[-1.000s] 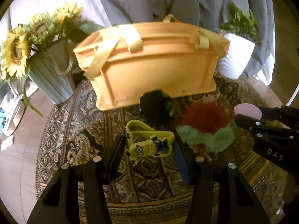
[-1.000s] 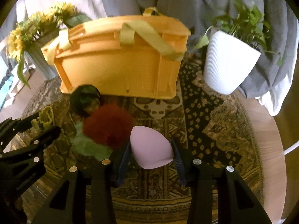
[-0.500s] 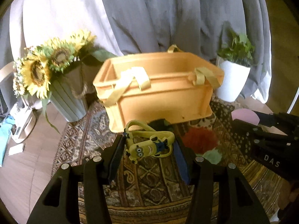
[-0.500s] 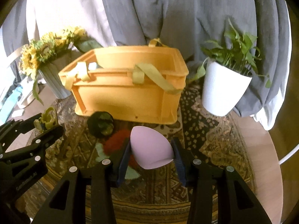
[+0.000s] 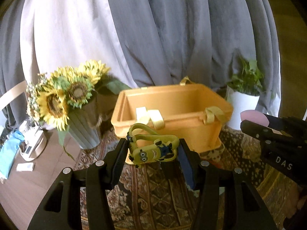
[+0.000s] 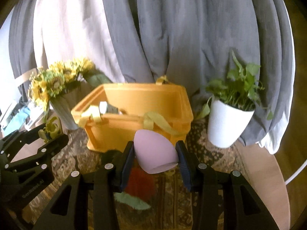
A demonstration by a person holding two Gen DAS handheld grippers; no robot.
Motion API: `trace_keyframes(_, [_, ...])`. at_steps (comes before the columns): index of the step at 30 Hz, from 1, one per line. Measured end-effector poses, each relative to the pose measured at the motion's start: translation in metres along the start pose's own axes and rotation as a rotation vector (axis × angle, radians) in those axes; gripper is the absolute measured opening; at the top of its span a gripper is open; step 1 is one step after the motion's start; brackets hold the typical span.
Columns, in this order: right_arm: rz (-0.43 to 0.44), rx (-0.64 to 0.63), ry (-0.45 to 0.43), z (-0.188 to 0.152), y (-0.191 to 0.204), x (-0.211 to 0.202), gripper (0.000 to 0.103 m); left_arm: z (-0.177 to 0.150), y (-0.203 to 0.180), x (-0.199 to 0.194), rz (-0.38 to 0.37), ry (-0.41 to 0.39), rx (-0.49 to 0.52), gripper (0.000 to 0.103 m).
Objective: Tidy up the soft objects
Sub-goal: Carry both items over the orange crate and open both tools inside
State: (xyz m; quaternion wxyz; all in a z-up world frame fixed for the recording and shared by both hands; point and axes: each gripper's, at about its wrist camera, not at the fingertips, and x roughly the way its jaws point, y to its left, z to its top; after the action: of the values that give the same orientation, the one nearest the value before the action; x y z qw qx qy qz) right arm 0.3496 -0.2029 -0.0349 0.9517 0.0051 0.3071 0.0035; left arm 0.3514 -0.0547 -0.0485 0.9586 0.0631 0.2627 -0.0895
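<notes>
You've lifted both hand-held grippers, so the orange crate [image 5: 172,115] now sits lower. Left hand-held gripper [image 5: 152,151] clamps the minion toy [image 5: 151,152]; right hand-held gripper [image 6: 155,153] squeezes the pink sponge [image 6: 154,151].

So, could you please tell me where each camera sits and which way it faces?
Left wrist: on the left gripper, looking forward and down past its yellow toy at the orange crate; the right gripper shows at right.
Right wrist: on the right gripper, past its pink sponge at the crate; the left gripper shows at left.
Shared: crate, sunflowers, white plant pot, rug.
</notes>
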Motion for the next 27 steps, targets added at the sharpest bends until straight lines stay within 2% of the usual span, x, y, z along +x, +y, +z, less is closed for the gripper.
trace_keyframes(14, [0.011,0.013,-0.111,0.042,0.003,0.005,0.045,0.048,0.003,0.003,0.009,-0.107,0.001,0.052])
trace_keyframes(20, [0.015,0.021,-0.140,0.062,0.003,0.014,0.045,0.070,0.006,0.015,-0.009,-0.112,-0.008,0.052])
trace_keyframes(27, [0.005,0.032,-0.148,0.080,0.001,0.032,0.045,0.089,0.005,0.035,0.008,-0.110,0.011,0.052])
